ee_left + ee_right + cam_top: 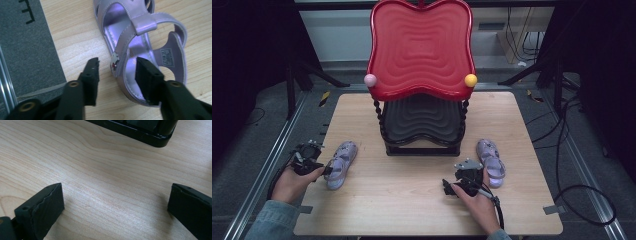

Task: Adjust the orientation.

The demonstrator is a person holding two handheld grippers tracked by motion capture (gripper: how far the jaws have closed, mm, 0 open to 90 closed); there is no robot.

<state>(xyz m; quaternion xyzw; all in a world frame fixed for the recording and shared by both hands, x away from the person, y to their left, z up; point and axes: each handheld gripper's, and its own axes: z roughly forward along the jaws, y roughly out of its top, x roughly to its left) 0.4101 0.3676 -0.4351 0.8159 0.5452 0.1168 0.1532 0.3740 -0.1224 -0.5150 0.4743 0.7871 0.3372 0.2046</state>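
Observation:
Two lilac sandals lie on the wooden table (pixel 412 200), one on each side of a stand. My left gripper (pixel 319 166) is at the heel end of the left sandal (pixel 342 161). In the left gripper view this gripper (pixel 117 62) is open and straddles the side wall of the sandal (pixel 140 25): one jaw is outside on the wood, the other inside over the insole. The right sandal (pixel 491 161) lies just right of my right gripper (pixel 464 175). In the right gripper view that gripper (pixel 115 192) stands wide open over bare wood.
A two-tier stand with a red top tray (pixel 421 47) and a black lower tray (pixel 422 117) occupies the table's middle back; its black base (pixel 140 131) lies ahead of the right gripper. Grey floor (pixel 25 50) lies beyond the table's left edge. Cables trail on the right.

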